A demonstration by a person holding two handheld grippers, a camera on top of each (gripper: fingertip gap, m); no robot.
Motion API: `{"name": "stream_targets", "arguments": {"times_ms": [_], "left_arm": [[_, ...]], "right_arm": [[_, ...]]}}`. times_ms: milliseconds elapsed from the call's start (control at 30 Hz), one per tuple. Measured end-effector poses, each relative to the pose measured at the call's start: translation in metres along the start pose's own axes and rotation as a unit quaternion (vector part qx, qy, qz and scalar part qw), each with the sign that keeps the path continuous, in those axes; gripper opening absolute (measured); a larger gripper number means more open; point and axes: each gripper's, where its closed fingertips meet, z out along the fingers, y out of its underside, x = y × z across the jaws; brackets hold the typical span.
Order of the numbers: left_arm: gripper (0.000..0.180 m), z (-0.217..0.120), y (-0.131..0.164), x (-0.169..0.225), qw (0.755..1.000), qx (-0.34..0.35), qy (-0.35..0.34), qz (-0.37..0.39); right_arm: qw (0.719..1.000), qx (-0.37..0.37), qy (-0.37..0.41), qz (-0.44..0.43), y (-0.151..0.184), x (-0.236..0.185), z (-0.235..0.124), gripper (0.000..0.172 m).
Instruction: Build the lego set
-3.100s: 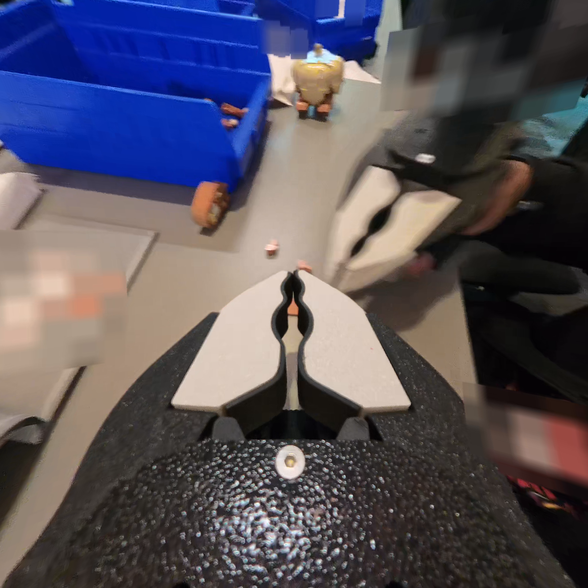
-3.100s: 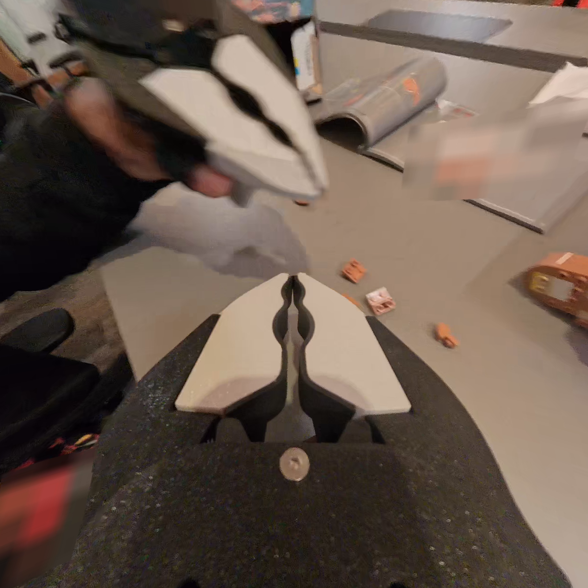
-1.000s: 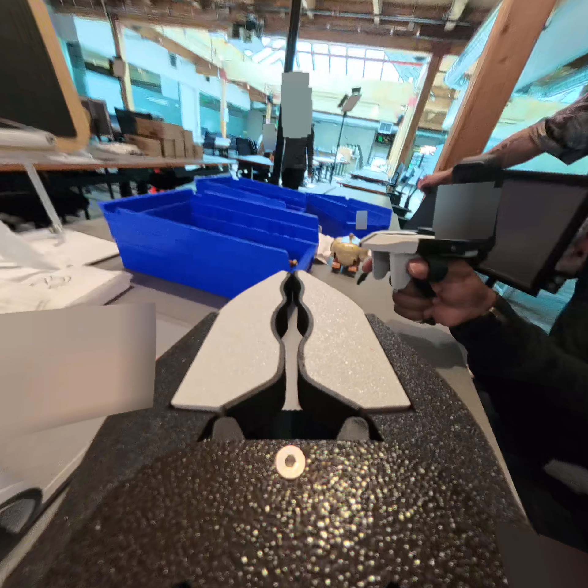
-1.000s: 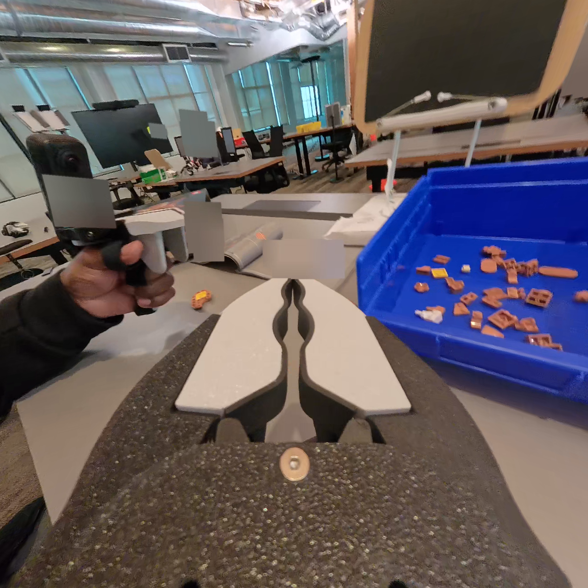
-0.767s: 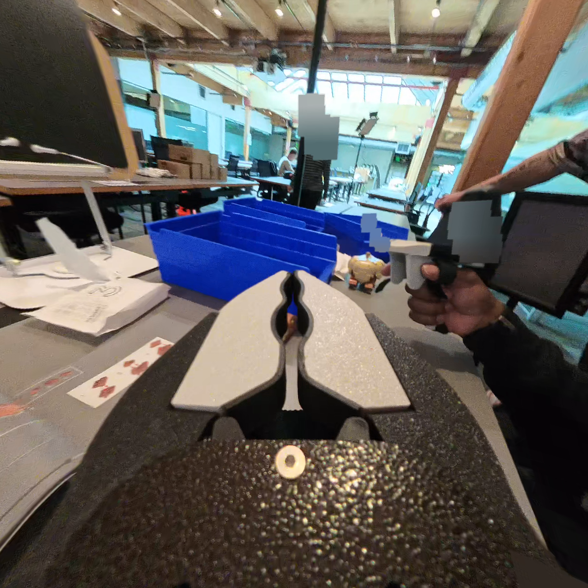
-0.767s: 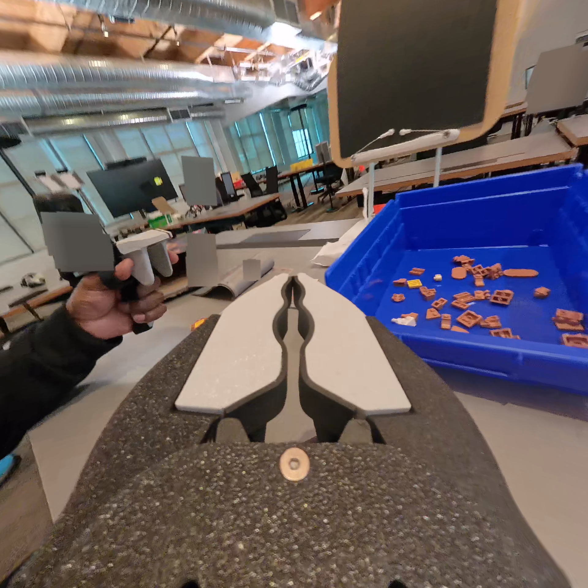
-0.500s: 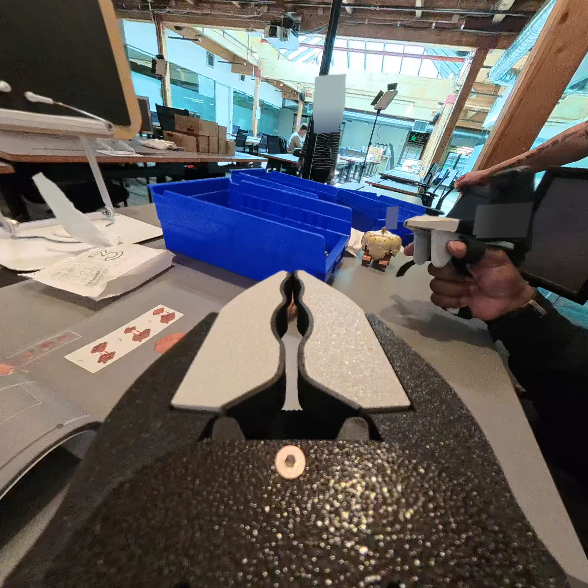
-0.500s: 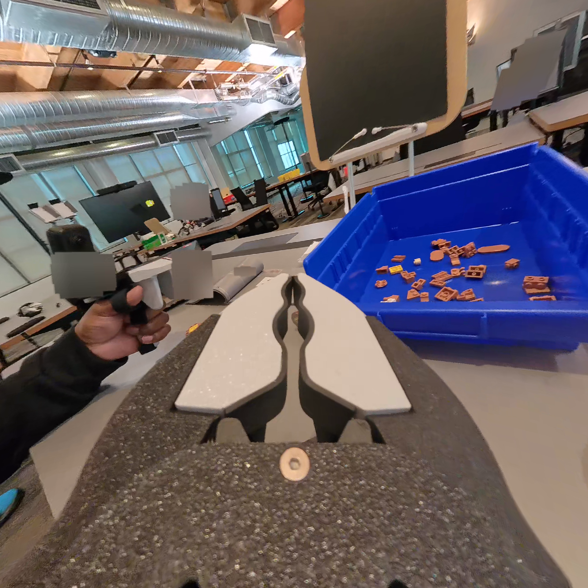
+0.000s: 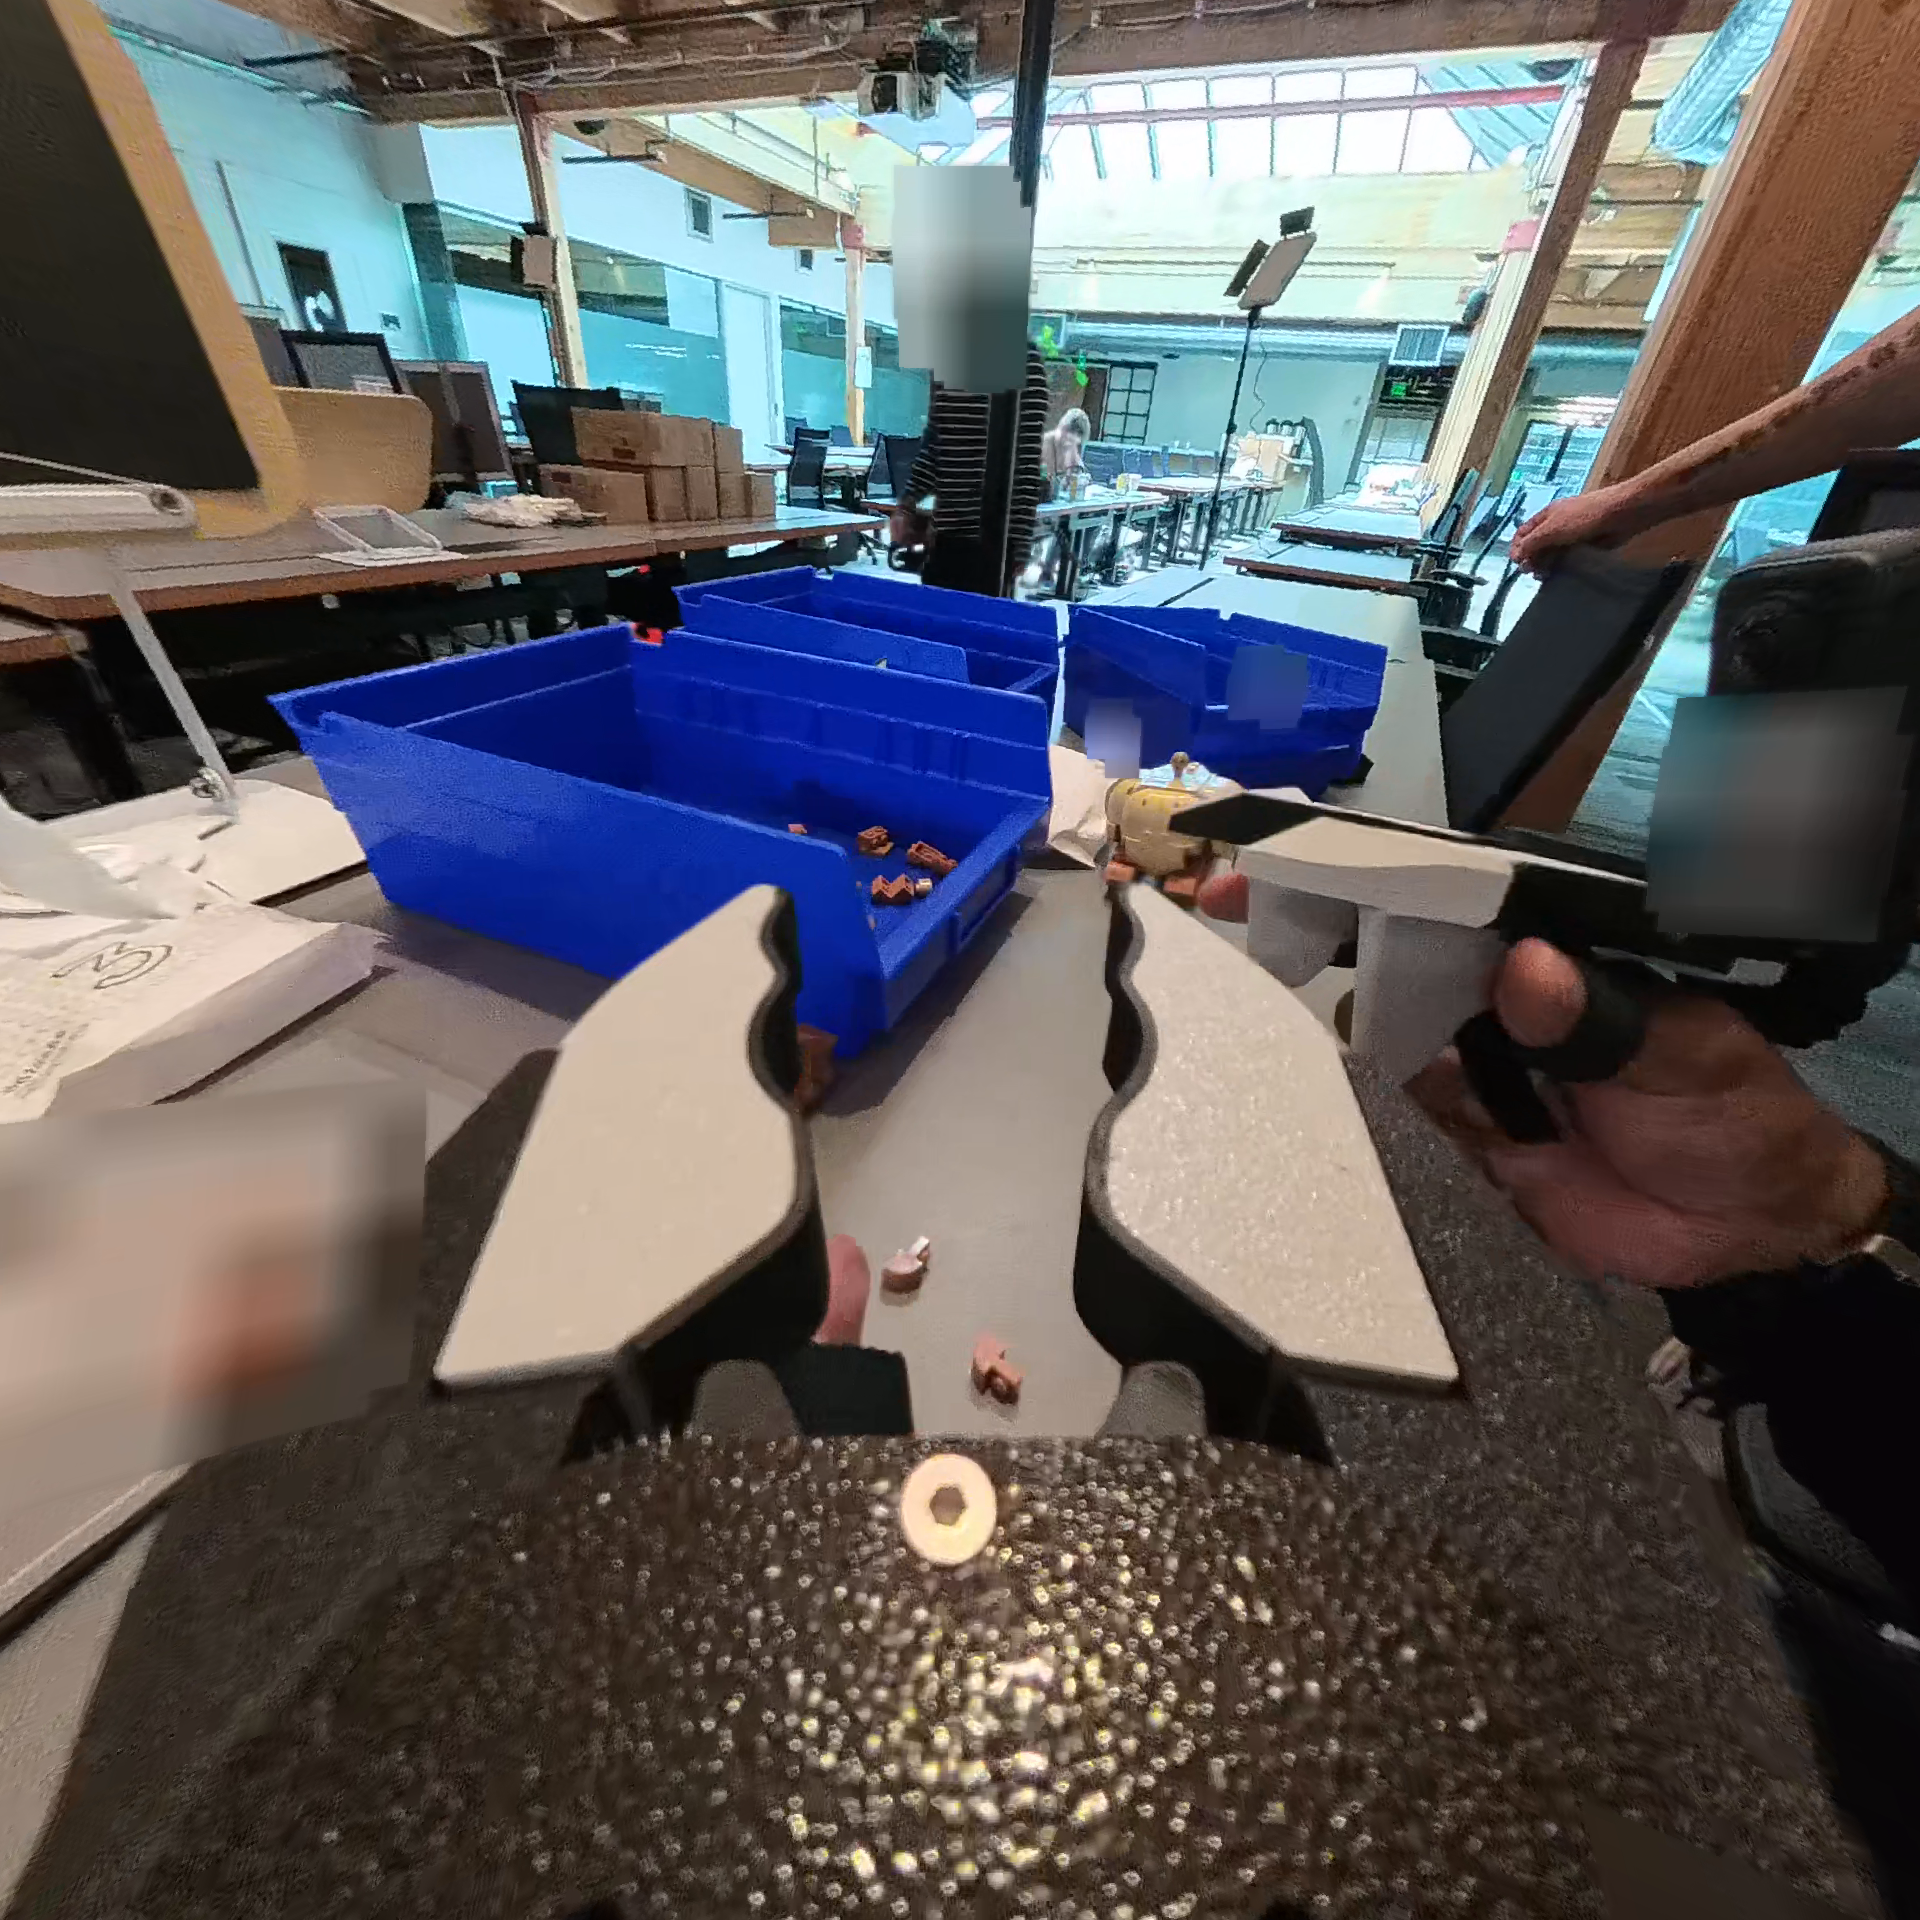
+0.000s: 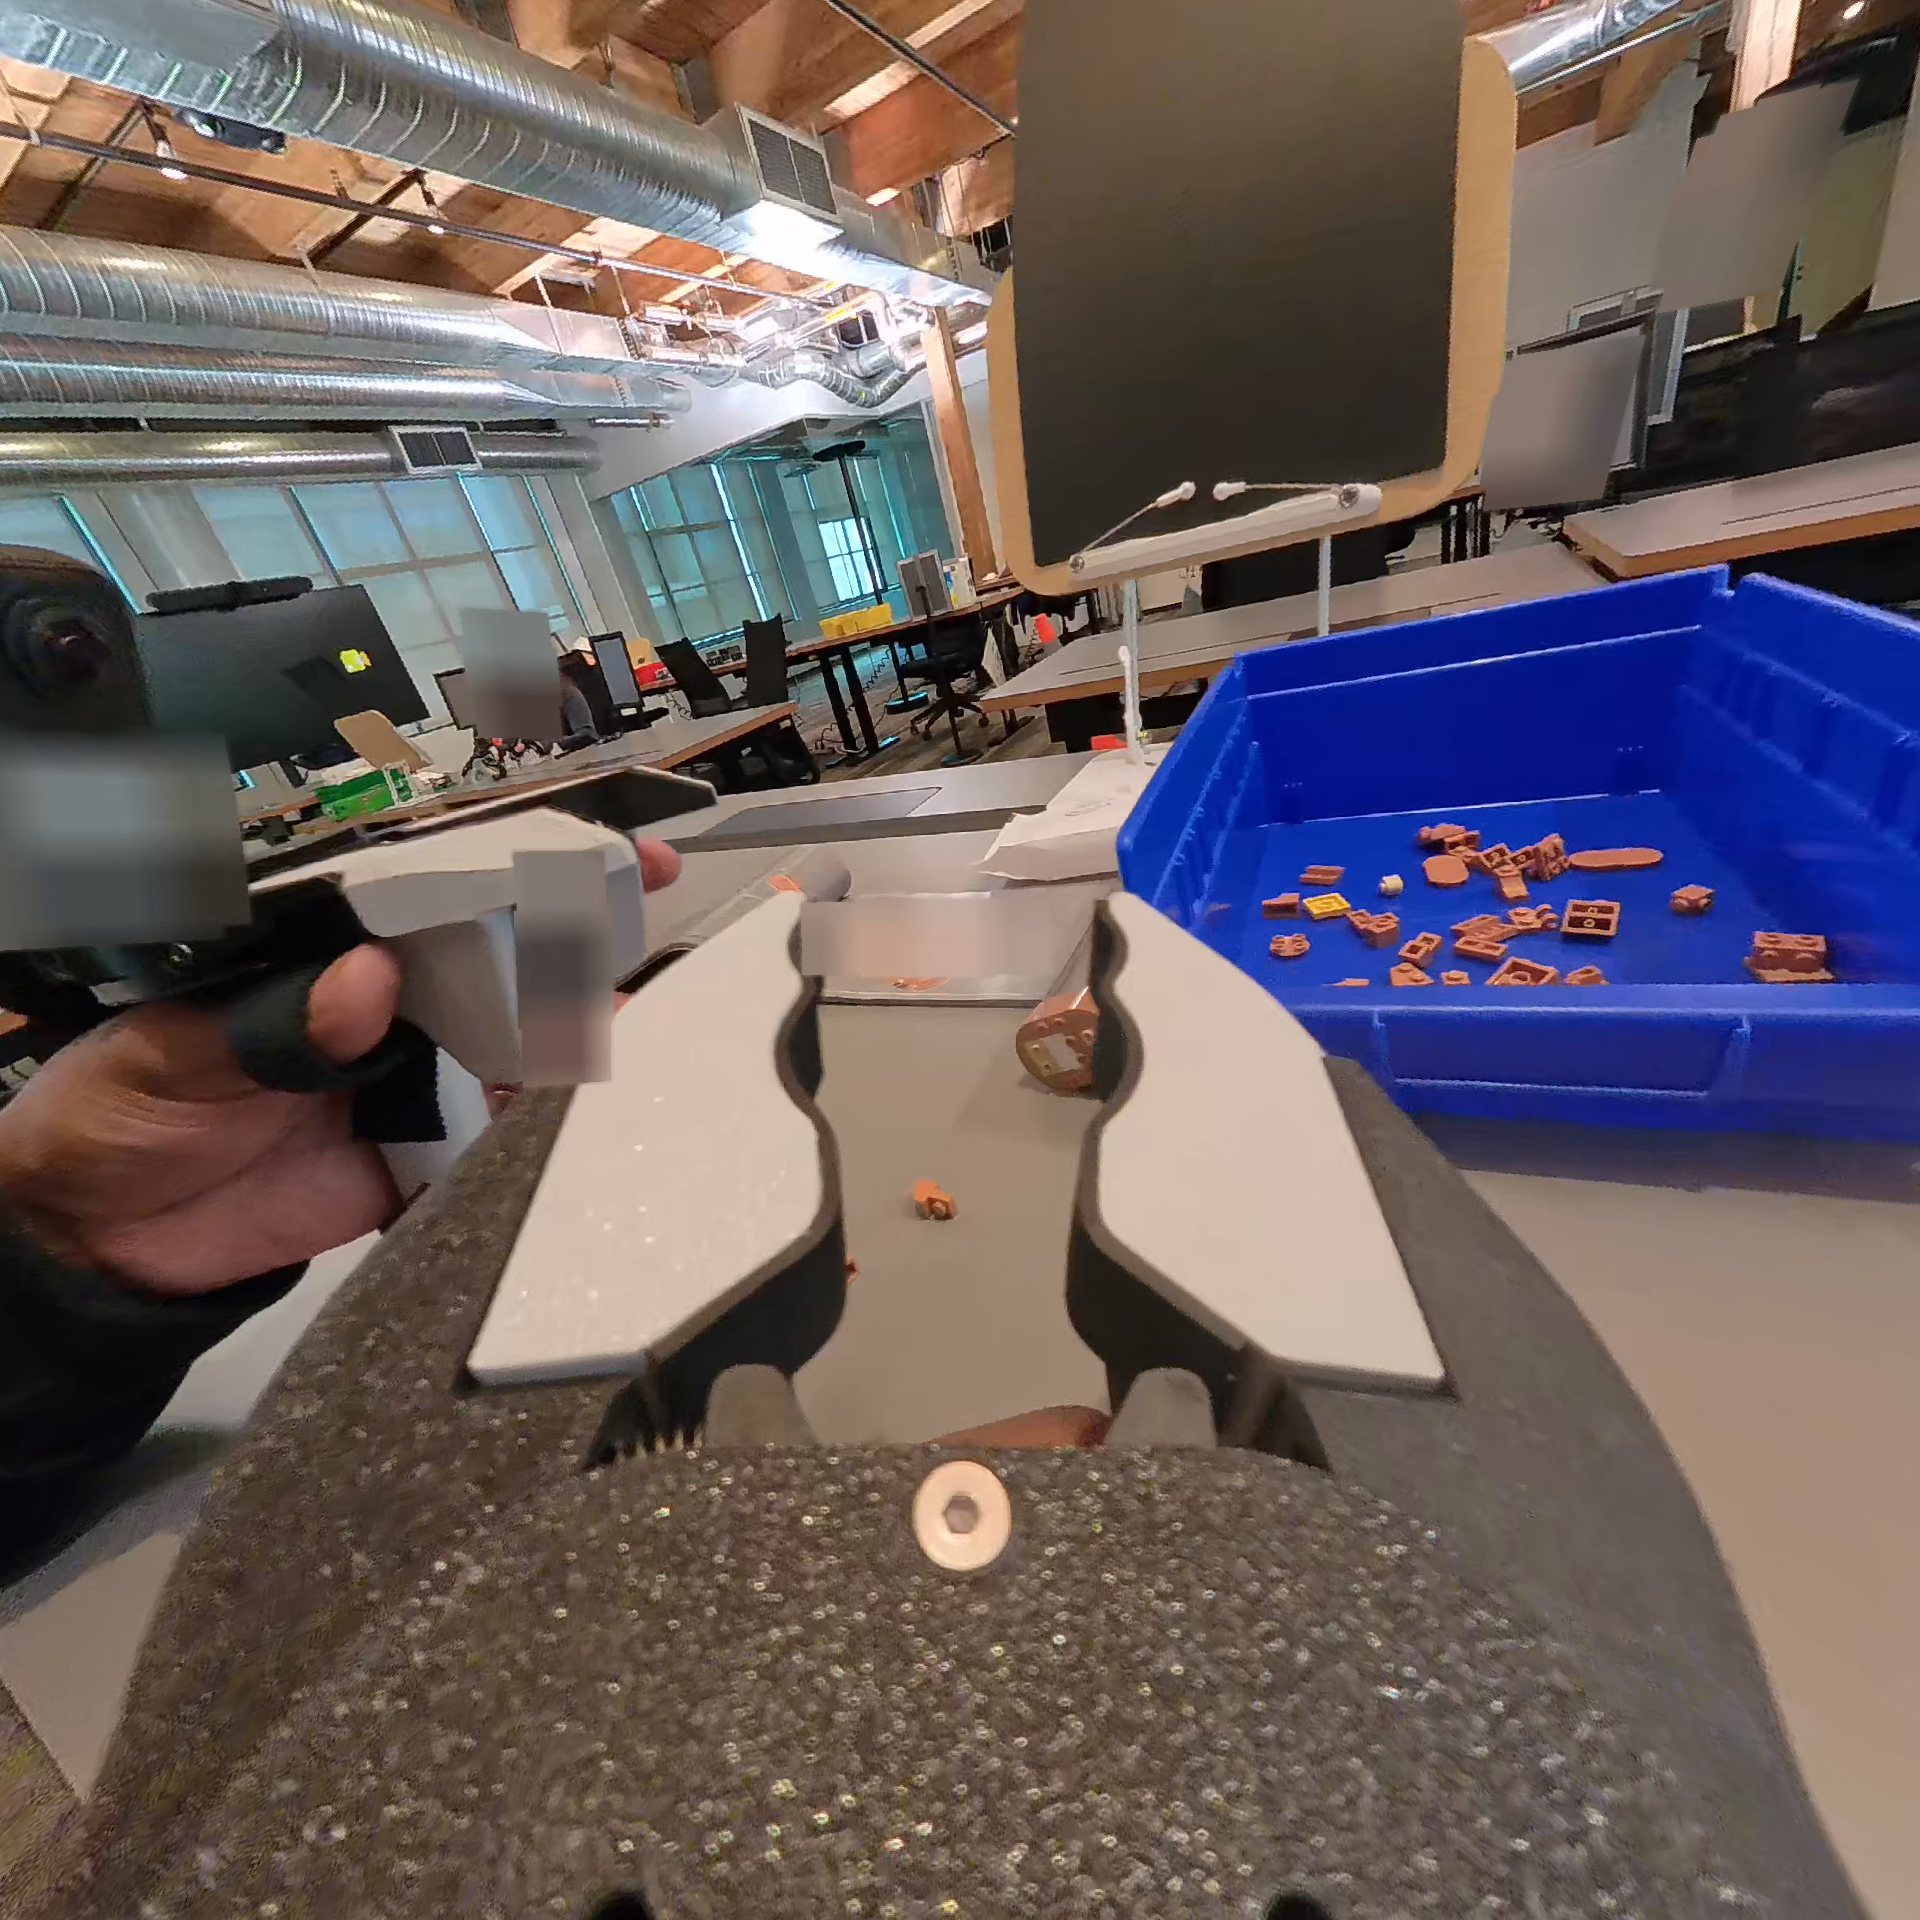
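Note:
My left gripper (image 9: pixel 951 914) is open and empty above the grey table (image 9: pixel 966 1143). Two small brown bricks (image 9: pixel 904 1262) lie on the table between its fingers. A blue bin (image 9: pixel 665 821) holding a few brown bricks stands just ahead on the left, with a brown piece (image 9: pixel 814 1065) at its near corner. My right gripper (image 10: pixel 951 925) is open and empty. A round brown piece (image 10: pixel 1058 1039) lies by its right fingertip and a small brown brick (image 10: pixel 935 1200) lies between its fingers. The blue bin (image 10: pixel 1351 1049) with several brown bricks is to its right.
A tan toy figure (image 9: pixel 1153 821) stands beyond the bin, with more blue bins (image 9: pixel 1226 696) behind it. A hand holds the right gripper (image 9: pixel 1351 862) at the right. Papers (image 9: pixel 156 977) lie at the left. A curled booklet (image 10: pixel 810 883) lies ahead of the right gripper.
Both grippers were shut and now stand open, with nothing in them. Both views have swung slightly downward toward the table and the blue bin.

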Motion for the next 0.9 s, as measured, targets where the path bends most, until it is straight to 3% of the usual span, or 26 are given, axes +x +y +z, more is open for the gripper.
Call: {"name": "stream_targets", "arguments": {"times_ms": [67,133,233,300,367,500,600,700,800,833,900], "left_arm": [[0.045,0.001,0.002,0.004,1.0,-0.008,0.012,0.002],[0.012,0.0,0.003,0.012,0.999,-0.016,0.037,0.007],[0.0,-0.001,0.005,0.022,0.998,-0.026,0.063,0.006],[0.004,-0.001,0.004,0.022,0.998,-0.025,0.056,0.008],[0.025,-0.002,0.002,0.017,0.999,-0.018,0.034,0.008],[0.032,-0.007,0.001,0.021,0.999,-0.013,0.04,0.004],[0.015,-0.016,-0.005,0.023,0.999,-0.002,0.046,0.007],[0.027,-0.025,-0.013,0.017,1.0,0.016,0.027,-0.005],[0.042,-0.034,-0.017,0.014,1.0,0.021,0.015,0.002],[0.042,-0.036,-0.016,0.015,1.0,0.016,0.02,0.004],[0.039,-0.043,-0.015,0.016,1.0,0.016,0.017,0.003]], "right_arm": [[1.0,0.011,0.003,-0.004,-0.004,-0.003,-0.003,0.034],[1.0,0.026,0.008,0.001,-0.008,-0.005,-0.005,0.007],[0.999,0.036,0.0,0.011,-0.008,-0.013,-0.004,0.0],[0.999,0.032,-0.002,0.005,-0.006,-0.018,-0.001,0.002],[1.0,0.027,0.005,-0.01,-0.005,-0.021,0.002,0.016],[0.999,0.012,0.026,-0.033,-0.002,-0.022,0.006,0.041],[0.999,0.019,0.014,-0.036,-0.005,-0.03,0.007,0.036],[0.998,0.046,0.016,-0.039,-0.014,-0.033,0.006,0.034],[0.998,0.047,0.012,-0.037,-0.016,-0.037,0.011,0.052],[0.998,0.046,0.003,-0.035,-0.015,-0.04,0.012,0.052],[0.998,0.054,-0.014,-0.037,-0.016,-0.046,0.012,0.033]]}}
